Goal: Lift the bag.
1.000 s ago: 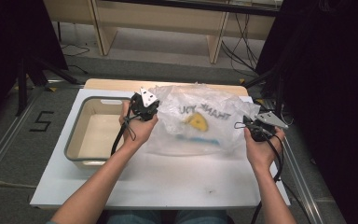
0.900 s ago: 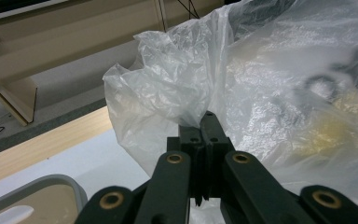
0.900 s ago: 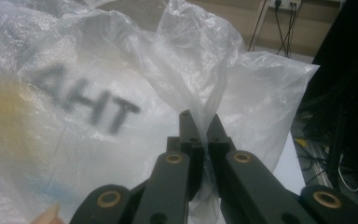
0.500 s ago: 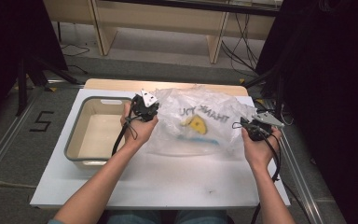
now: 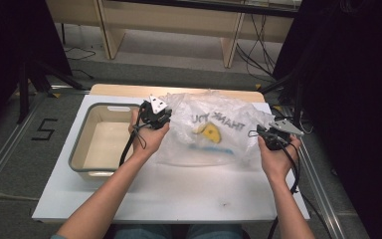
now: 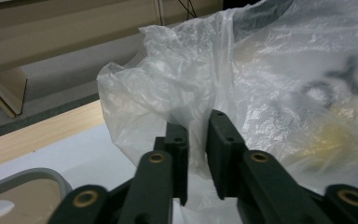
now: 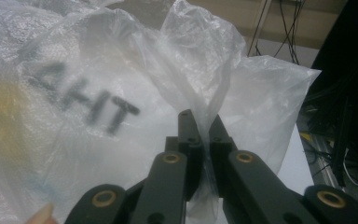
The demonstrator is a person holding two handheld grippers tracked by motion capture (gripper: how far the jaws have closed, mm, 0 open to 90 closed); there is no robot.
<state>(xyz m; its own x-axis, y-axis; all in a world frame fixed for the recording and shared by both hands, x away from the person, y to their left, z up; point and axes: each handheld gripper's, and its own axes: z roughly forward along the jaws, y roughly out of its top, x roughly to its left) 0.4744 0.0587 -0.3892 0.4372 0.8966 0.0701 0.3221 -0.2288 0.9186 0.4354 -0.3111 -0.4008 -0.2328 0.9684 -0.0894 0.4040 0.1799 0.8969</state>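
White table [image 5: 179, 199] on grey floor [image 5: 10, 164]; left gripper [image 6: 196, 140] jaws just parted around plastic bag [image 5: 219, 129], right gripper [image 7: 201, 135] pinching it.

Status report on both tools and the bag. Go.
Left tool jaws just opening, film between, a gap showing. Right tool shut on thin white plastic bag. Yellow item inside. Grey-rimmed tub left of the bag.

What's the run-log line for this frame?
left gripper: jaws just opening, bag film between, pads apart | right gripper: shut on plastic bag edge | yellow item: inside bag | tub: left of bag
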